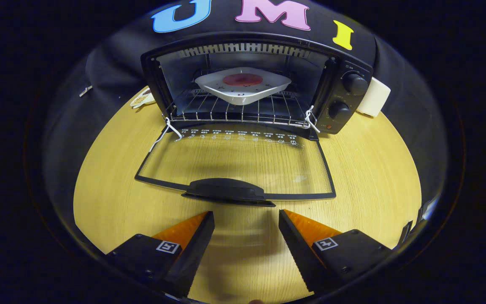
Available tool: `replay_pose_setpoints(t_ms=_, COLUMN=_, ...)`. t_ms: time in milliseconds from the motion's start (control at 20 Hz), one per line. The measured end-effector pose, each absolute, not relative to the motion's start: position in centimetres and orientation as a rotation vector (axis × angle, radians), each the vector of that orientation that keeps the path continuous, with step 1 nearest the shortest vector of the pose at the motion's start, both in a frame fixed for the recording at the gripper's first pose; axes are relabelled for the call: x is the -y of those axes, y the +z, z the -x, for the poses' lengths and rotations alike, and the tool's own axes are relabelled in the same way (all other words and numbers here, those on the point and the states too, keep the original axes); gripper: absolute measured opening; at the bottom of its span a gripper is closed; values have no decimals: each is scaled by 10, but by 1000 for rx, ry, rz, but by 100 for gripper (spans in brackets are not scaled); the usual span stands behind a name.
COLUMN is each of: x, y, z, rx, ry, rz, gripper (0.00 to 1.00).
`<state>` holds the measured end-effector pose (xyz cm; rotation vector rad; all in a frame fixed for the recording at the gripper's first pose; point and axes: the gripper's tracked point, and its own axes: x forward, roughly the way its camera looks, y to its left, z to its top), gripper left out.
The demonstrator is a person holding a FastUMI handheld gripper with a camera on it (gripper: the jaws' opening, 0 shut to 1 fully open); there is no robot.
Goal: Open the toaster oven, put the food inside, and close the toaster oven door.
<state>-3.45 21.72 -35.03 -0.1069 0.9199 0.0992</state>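
A black toaster oven (344,95) stands at the back of the wooden table, its glass door (238,162) folded flat down toward me. On the wire rack (234,113) inside rests a white square plate (243,90) carrying a round dark-red piece of food (243,80). The door's black handle (226,191) lies just ahead of my fingertips. My gripper (246,217) is open, nothing between its fingers, hovering over bare table a little short of the handle.
Two control knobs (355,83) sit on the oven's right panel. A white object (373,98) stands to the right of the oven, and a small dish (142,99) lies to its left. The wooden table (373,169) stretches on both sides of the door.
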Motion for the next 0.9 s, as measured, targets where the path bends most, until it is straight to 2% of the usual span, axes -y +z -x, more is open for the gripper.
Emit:
replay_pose_setpoints(t_ms=500, x=-219, y=-358, z=22, rx=-929, ry=33, rz=63, gripper=99)
replay_pose_setpoints(t_ms=900, x=-222, y=-336, z=24, rx=-891, ry=79, rz=45, gripper=99)
